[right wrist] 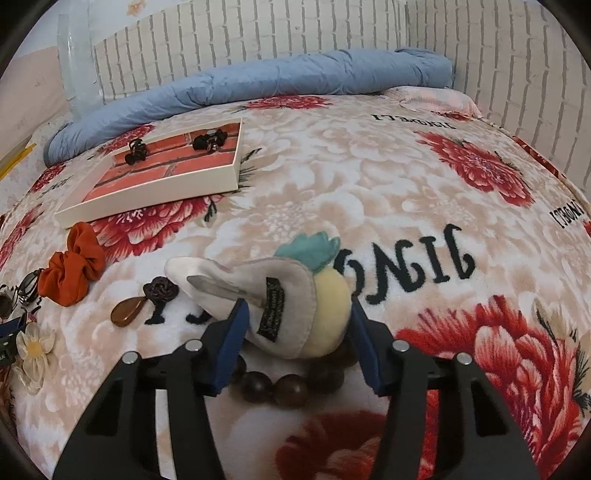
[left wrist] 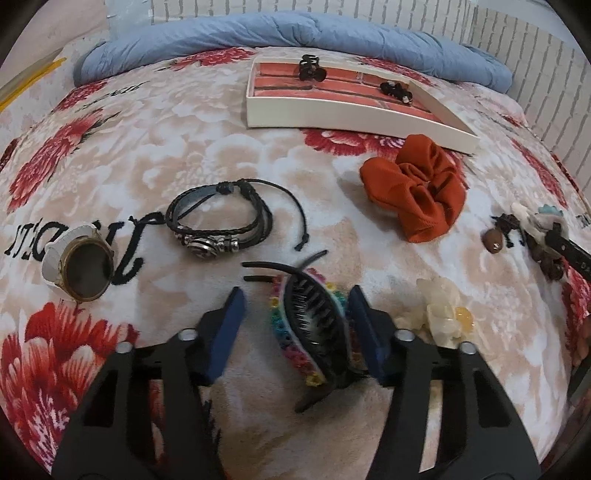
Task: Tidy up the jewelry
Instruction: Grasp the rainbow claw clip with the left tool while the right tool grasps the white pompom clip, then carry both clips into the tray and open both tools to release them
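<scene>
A black claw clip (left wrist: 314, 321) with rainbow trim lies on the floral blanket between the fingers of my left gripper (left wrist: 295, 291). The right pad touches it and the left pad stands apart from it, so the gripper is open. My right gripper (right wrist: 298, 302) has both pads against a plush hair clip (right wrist: 327, 295), white and yellow with a teal tuft. Dark wooden beads (right wrist: 288, 384) lie under it. A white tray (left wrist: 332, 123) with a red brick-print floor holds two black clips (left wrist: 310, 68) at the back.
An orange scrunchie (left wrist: 417, 195), a black braided bracelet (left wrist: 218, 218), an oval framed piece (left wrist: 83, 266), a cream flower clip (left wrist: 443, 314) and a brown teardrop pendant (right wrist: 127, 312) lie loose on the blanket. A rolled blue duvet (left wrist: 295, 29) lines the brick-pattern wall.
</scene>
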